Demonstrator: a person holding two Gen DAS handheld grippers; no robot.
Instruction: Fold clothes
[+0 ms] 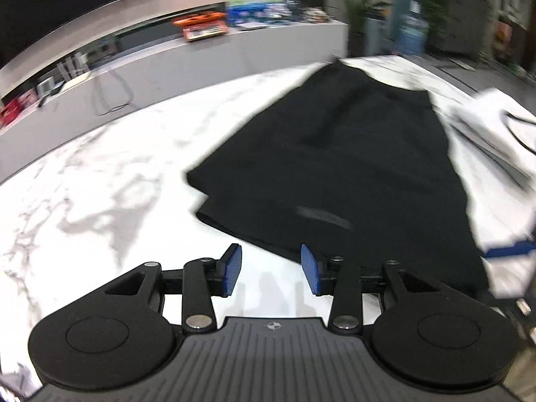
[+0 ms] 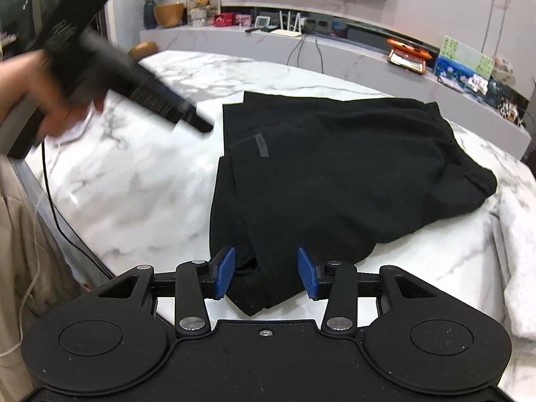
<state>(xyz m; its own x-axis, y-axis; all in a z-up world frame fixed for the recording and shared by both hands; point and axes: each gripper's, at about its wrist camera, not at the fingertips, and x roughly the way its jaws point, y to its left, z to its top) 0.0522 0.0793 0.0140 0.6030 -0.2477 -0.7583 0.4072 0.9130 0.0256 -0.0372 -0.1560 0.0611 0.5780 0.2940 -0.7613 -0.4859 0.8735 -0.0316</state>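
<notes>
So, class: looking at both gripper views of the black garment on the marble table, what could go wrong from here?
1. The right gripper is open around a bunched corner of the black garment; closing there may pinch several layers and spoil the fold.
2. The left gripper is open over bare marble table, and its view is blurred; it could miss the hem.
3. The garment's near corner overhangs the table edge, so it might slide off.

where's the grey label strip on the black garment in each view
Left wrist view: grey label strip sits low centre on the black garment, just beyond the right finger.
Right wrist view: grey label strip sits mid-frame, near the garment's upper left edge.
Shared landmark: the orange box on the back counter.
</notes>
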